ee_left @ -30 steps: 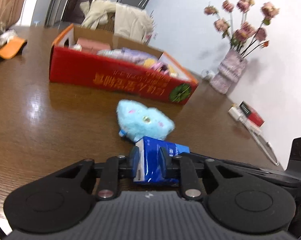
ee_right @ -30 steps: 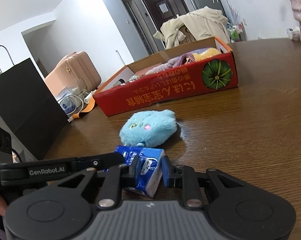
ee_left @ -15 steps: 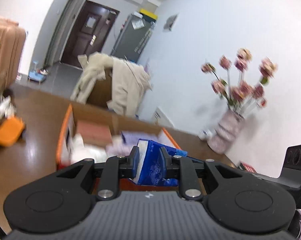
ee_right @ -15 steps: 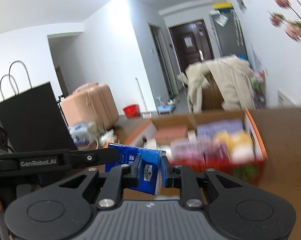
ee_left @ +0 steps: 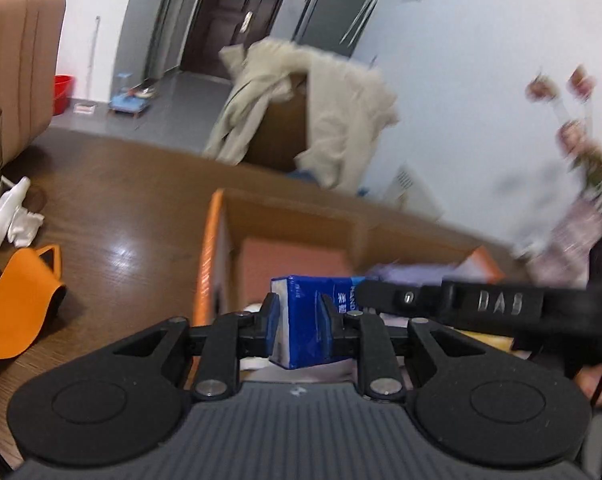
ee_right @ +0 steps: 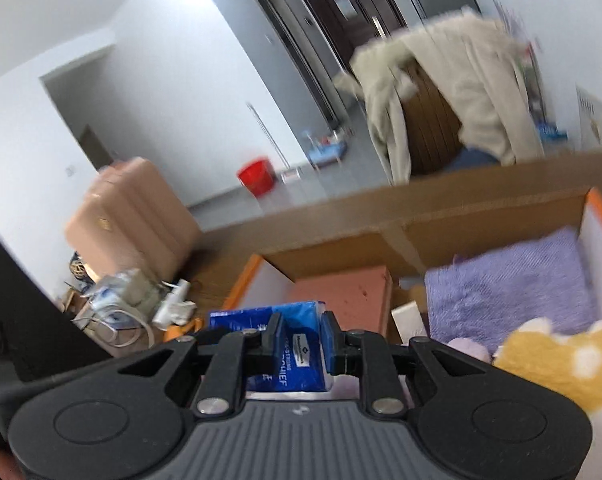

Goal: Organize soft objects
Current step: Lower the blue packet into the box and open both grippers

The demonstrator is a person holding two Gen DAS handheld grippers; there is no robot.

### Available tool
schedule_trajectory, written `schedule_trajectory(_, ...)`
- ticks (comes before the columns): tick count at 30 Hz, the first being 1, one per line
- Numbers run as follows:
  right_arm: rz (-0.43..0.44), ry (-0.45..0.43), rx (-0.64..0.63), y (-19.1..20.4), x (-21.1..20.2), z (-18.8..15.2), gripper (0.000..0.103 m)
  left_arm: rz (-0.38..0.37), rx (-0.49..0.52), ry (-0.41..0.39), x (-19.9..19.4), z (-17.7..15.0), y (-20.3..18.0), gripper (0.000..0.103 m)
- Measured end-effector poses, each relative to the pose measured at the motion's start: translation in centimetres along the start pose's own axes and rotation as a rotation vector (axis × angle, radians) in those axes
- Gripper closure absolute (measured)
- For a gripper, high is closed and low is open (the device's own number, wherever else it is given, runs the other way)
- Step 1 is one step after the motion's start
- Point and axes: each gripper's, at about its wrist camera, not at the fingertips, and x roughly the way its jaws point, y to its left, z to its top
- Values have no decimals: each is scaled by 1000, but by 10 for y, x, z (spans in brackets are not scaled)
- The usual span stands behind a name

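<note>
Both grippers, left gripper and right gripper, clench our blue plastic tissue pack above the open orange-edged cardboard box; purple towel and yellow plush lie inside, release remains.

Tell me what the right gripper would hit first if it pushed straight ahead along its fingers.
Probably the salmon-pink block inside the cardboard box. The right gripper, shut on the blue tissue pack, points down into the box, with the block straight ahead, though depth is hard to judge.
</note>
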Motion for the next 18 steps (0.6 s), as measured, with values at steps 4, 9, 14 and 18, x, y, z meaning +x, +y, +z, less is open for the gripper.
schedule_trajectory(4,-46,107,51,-12,42,-6,87,26,52,-8,4,-5,1,82)
schedule_trajectory(9,-88,163,2,-3,49,-11,88,39,97,3,2,-9,-6,82)
schedule_trajectory(14,-101,102,-28,2,18,-11,85,33,94,-57,-34,-4,-8,79)
schedule_trajectory(18,-118,-3,-92,10,-39,-1,83,46,161,-154,-90,-7,-20,62)
